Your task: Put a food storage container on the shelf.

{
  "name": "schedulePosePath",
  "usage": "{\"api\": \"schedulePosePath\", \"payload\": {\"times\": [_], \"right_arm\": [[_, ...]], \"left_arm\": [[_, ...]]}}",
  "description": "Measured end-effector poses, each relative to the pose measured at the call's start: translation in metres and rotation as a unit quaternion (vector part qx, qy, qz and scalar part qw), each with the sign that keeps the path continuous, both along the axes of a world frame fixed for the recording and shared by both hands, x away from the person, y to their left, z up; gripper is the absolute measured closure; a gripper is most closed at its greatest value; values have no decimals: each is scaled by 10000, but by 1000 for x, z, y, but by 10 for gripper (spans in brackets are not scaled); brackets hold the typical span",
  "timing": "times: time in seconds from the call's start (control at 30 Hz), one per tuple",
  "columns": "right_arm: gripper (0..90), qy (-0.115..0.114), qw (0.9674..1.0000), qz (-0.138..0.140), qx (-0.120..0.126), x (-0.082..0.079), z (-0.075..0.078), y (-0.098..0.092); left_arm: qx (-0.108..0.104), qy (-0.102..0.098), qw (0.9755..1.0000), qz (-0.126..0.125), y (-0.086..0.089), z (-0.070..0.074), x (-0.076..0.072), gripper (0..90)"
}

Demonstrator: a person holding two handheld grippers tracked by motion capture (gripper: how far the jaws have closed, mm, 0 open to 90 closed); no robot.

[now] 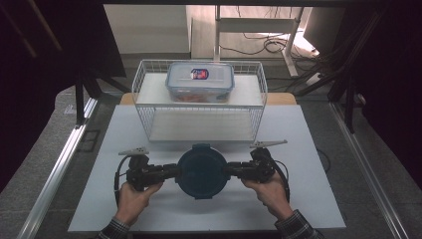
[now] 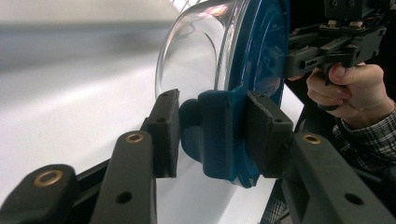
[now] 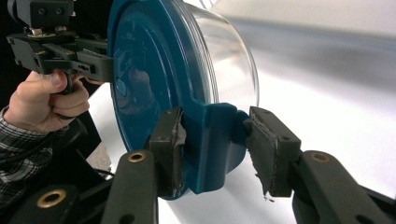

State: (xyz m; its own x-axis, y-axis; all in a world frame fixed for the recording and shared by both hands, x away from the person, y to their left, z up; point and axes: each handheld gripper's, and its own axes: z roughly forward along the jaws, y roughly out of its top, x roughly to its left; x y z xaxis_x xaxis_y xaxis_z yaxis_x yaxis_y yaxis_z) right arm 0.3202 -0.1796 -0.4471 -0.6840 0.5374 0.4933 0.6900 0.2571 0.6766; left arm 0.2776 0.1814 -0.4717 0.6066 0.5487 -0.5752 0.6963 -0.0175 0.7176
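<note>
So the thing here is a round clear tub point(image 1: 201, 172) with a dark blue lid point(image 2: 254, 60), sitting mid-table just in front of the wire basket point(image 1: 144, 87). The lid has clip tabs on opposite sides, and that's pretty clearly why the grippers come in from either side like that.

The left gripper point(image 2: 212, 135) has its jaws around the left tab point(image 2: 215, 135): the lid-side pad is up against it, while the other pad looks like it has a sliver of gap, so I'd call it narrowed on the tab, nearly clamped. On the right gripper point(image 3: 215, 149), one pad presses the right tab point(image 3: 212, 144) from the lid side, the other sits just off it. Same deal, narrow and about to bite.

My guess is the two-sided hold is for unlatching or for lifting the tub level.

In the basket on its upper shelf there's a rectangular box point(image 1: 200, 82) with a blue-trimmed lid, well apart from all this.
</note>
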Motion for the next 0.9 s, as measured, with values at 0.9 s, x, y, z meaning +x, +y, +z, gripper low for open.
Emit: {"api": "schedulePosePath", "payload": {"times": [0.9], "right_arm": [[565, -914, 9954, -166, 213, 48, 110, 8]], "left_arm": [[-8, -673, 9976, 150, 5, 103, 49, 581]]}}
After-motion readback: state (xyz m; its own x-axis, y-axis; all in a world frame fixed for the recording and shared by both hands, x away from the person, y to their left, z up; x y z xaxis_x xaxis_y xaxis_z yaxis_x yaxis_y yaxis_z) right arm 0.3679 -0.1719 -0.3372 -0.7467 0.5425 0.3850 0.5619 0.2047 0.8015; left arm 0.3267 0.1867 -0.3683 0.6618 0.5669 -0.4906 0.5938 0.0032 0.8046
